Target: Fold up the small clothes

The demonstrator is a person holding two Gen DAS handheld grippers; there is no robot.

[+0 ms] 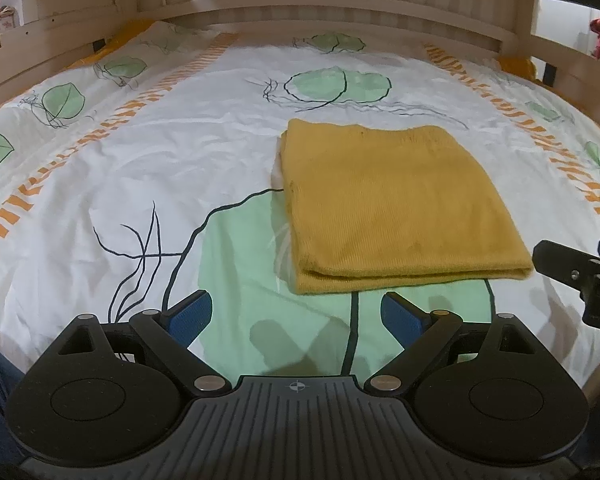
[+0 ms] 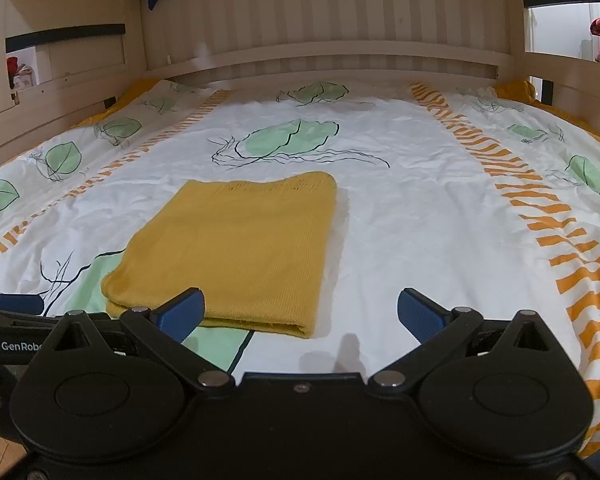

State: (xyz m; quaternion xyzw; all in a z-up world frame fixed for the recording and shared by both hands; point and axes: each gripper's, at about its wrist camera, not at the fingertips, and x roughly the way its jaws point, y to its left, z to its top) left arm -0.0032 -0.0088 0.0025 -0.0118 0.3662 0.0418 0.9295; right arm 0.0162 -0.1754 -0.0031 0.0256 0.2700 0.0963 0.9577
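We see wide open bedsheet [image 2: 420, 208] all around the folded yellow cloth [image 2: 236, 248], so a tool can pass on every side. Only the wooden bed rail [image 2: 324, 54] closes the far edge and both sides.

Warm, fairly dim indoor light falls evenly from above and behind the cameras. Soft shadows of the gripper fingers lie on the bedsheet [image 1: 180, 152] just ahead of each gripper. Both views are sharp at centre, with no glare. Fisheye distortion bows the wooden bed frame [image 2: 320, 52], and the corners darken to black.
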